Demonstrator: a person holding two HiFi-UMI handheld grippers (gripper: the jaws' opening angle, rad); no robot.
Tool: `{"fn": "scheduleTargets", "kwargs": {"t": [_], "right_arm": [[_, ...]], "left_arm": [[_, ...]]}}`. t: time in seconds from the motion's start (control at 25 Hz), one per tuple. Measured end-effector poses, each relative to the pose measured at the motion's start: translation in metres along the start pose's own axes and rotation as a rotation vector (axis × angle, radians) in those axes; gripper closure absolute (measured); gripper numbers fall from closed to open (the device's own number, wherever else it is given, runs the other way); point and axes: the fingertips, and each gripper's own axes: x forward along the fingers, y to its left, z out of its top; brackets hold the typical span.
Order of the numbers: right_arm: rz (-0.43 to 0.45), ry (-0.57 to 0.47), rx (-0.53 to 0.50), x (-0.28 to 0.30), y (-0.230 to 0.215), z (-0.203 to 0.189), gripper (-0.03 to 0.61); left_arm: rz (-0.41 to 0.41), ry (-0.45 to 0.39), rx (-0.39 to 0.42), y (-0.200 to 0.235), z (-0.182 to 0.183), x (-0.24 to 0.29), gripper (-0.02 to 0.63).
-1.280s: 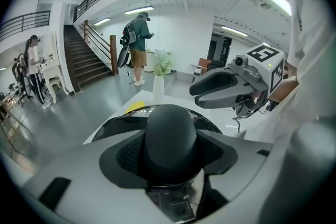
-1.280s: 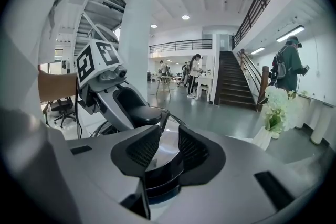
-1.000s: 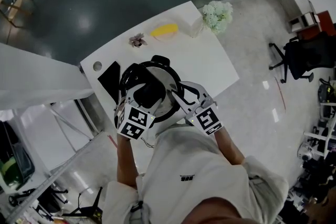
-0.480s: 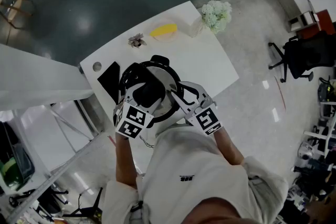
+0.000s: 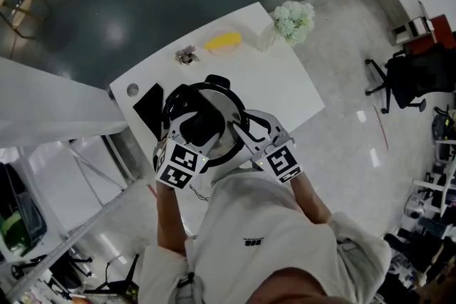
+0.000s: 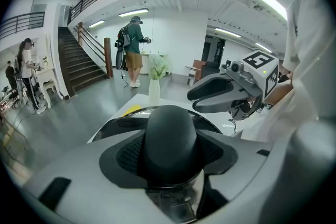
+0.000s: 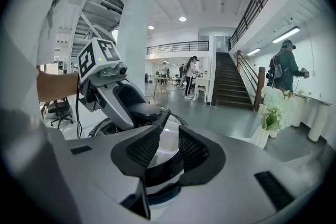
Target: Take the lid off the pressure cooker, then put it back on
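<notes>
The pressure cooker (image 5: 226, 110), with a silver lid and black handles, stands near the front edge of the white table (image 5: 285, 89). My left gripper (image 5: 194, 130) reaches over the lid, and its pads press on both sides of the black dome knob (image 6: 170, 136) at the lid's centre. From the right, my right gripper (image 5: 246, 133) comes in at the cooker's rim. Its pads (image 7: 143, 150) stand close together, with a dark side handle (image 7: 157, 173) caught low between them and the shiny lid (image 7: 167, 145) showing through the gap above. The left gripper (image 7: 140, 110) is seen on the knob in the right gripper view.
On the table lie a flat black object (image 5: 148, 109) left of the cooker, a yellow item (image 5: 224, 43), a small dried sprig (image 5: 187, 54) and a vase of white flowers (image 5: 294, 20) at the far corner. A black office chair (image 5: 406, 78) stands on the floor to the right.
</notes>
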Motion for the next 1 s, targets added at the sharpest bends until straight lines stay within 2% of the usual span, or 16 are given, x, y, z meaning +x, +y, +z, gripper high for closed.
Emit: {"fn": "scheduleTargets", "kwargs": {"t": [0.56,0.76,1.0], "right_arm": [[-0.03,-0.038,-0.021,-0.012,-0.005,0.017,0.462],[-0.044,-0.098,-0.073,-0.018,-0.01,0.029,0.462],[-0.056,-0.132,-0.082,-0.028,-0.02,0.039,0.462]], "left_arm": [[0.005,-0.02,0.021,-0.001,0.017,-0.016,0.327],[0.005,-0.038,0.028,-0.001,0.026,-0.022,0.327],[0.025,-0.048,0.041,-0.001,0.041,-0.024,0.327]]}}
